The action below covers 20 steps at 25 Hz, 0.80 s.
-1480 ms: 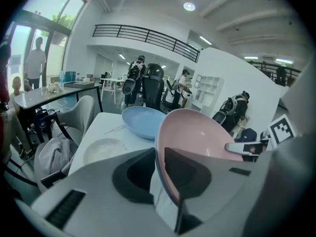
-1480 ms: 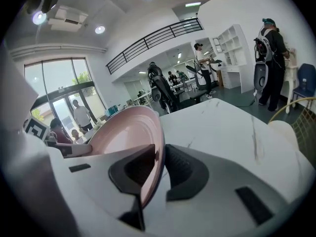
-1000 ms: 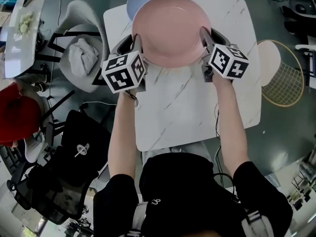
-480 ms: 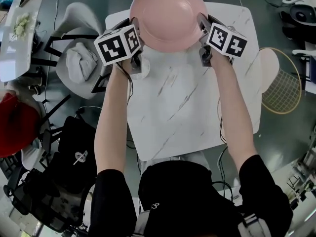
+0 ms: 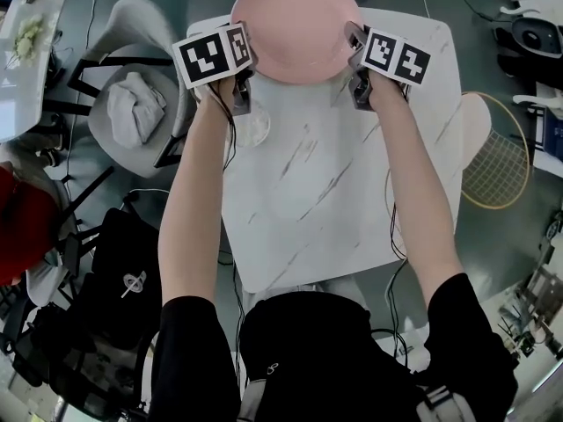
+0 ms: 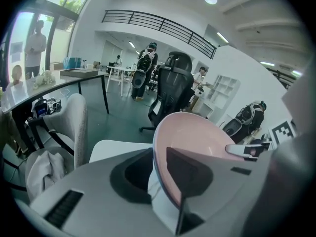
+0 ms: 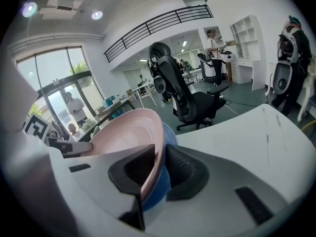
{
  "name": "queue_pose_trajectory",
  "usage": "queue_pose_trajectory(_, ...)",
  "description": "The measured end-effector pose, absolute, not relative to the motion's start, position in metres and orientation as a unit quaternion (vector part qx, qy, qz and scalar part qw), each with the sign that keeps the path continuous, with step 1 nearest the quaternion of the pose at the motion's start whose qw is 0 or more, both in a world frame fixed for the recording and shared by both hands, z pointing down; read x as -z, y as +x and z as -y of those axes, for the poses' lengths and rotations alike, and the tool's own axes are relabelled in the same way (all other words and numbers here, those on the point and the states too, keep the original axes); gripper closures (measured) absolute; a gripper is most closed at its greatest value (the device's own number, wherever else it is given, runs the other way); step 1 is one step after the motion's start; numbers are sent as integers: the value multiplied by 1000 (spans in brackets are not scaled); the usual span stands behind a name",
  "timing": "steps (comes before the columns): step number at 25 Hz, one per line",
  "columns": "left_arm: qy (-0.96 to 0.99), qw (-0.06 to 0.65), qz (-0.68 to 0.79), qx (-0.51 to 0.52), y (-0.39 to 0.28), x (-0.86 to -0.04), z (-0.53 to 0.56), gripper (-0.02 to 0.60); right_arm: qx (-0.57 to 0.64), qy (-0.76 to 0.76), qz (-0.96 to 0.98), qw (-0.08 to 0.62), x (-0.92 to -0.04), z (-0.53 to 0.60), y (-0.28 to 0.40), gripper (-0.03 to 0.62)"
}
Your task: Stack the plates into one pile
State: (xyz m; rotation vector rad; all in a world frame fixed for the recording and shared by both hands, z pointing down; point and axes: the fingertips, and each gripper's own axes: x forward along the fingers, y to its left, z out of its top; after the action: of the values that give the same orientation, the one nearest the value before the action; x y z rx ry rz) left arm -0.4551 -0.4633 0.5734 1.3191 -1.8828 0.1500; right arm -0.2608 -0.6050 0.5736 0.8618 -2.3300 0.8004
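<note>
A pink plate (image 5: 295, 25) lies at the far edge of the white marble table (image 5: 334, 192), over a blue plate (image 7: 158, 186) that the head view hides. My left gripper (image 5: 244, 60) is at the pink plate's left rim. Its jaws have just been opening: the rim (image 6: 197, 152) stands between them, and a strip of table shows beside it. My right gripper (image 5: 354, 47) is at the right rim and pinches the pink edge (image 7: 123, 137) just above the blue plate.
A grey chair with a cloth on it (image 5: 132, 104) stands left of the table, and a yellow wire frame (image 5: 497, 148) stands to its right. A black office chair (image 6: 173, 93) is beyond the far edge. People stand further back in the room.
Both grippers carried the pink plate away from me and lower, towards the table's far edge. It now covers the blue plate that showed behind it before.
</note>
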Motion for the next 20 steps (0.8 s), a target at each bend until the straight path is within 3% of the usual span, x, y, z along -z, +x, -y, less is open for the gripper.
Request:
queue_pose_trajectory(6,537,391,745,-64,-454,-574,464,453,-287,338,851,281,-588,607,-250,503)
queue_pose_trajectory(10,546,368,750,-58,-451,-558,458,453,-299,330,862,243,-579,606,-237,474)
queue_pose_trajectory(15,543,357,760,3,-432,-530,444,501,-298,321,869,233,-566,596,-221,504)
queue_pose_trajectory(18,538,345,769,31,-421,-510,434,548,-289,305,882,213,-547,588,-220,572)
queue_pose_trajectory(20,534,343,771,57,-412,-499,426,565,-275,275,900,197,-531,576,-221,585)
